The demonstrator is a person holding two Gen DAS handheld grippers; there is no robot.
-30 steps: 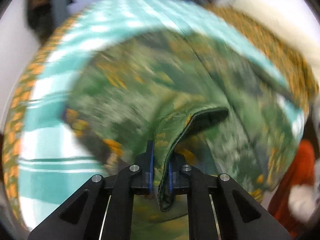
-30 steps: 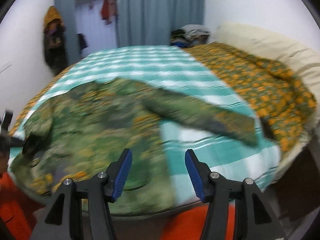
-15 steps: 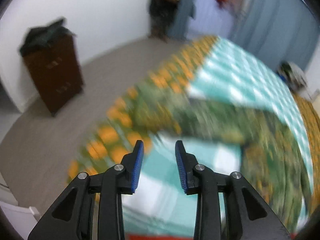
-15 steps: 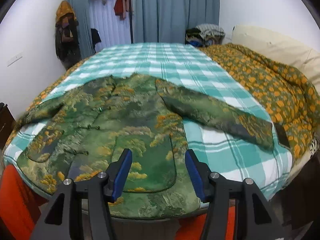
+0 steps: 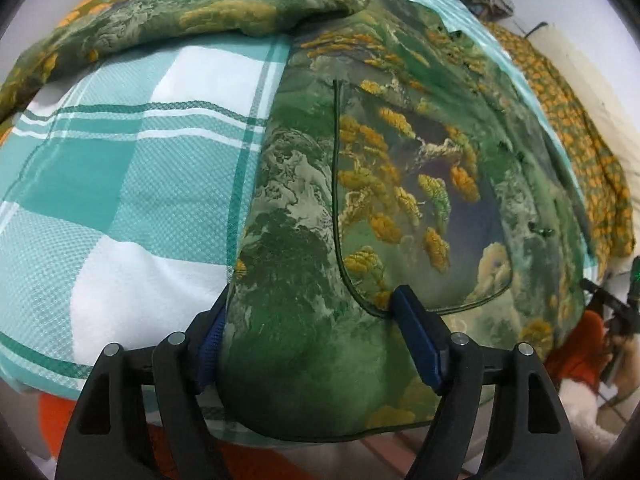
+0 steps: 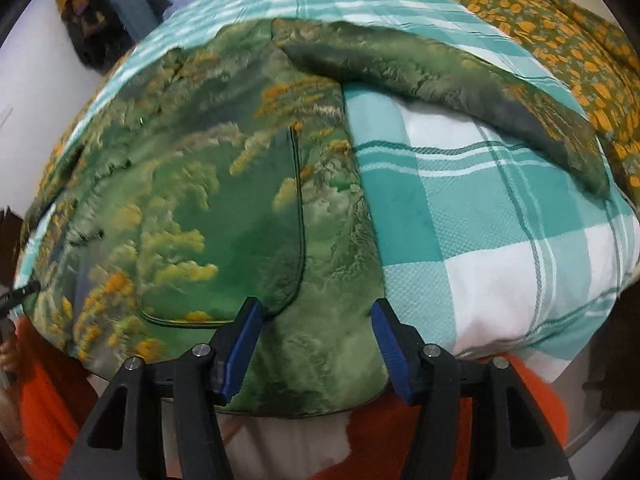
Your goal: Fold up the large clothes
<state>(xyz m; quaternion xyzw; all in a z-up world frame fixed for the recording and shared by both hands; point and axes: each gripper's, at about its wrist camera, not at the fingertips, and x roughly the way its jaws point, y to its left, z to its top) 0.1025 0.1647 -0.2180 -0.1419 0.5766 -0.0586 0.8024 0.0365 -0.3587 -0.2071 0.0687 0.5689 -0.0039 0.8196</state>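
Observation:
A large green brocade jacket (image 5: 384,168) with orange and cream pattern lies spread flat on the bed, also seen in the right wrist view (image 6: 224,200). Its hem hangs over the near bed edge. My left gripper (image 5: 308,312) is open, its blue-padded fingers straddling the jacket's lower left hem corner. My right gripper (image 6: 316,328) is open, its fingers straddling the lower right hem corner. One sleeve (image 5: 192,20) stretches out to the left, the other sleeve (image 6: 440,80) to the right. A curved patch pocket (image 5: 420,208) sits on each front panel.
The bed has a teal and white checked cover (image 5: 120,168), also in the right wrist view (image 6: 500,216). An orange-flowered quilt (image 6: 560,12) lies on the far right side. Orange fabric (image 6: 400,432) shows below the bed edge. Clothes hang on the wall (image 6: 84,20).
The left gripper let go of a jacket fold, swung away, then came back. Both grippers dropped low and close to the jacket's hem corners, fingers open.

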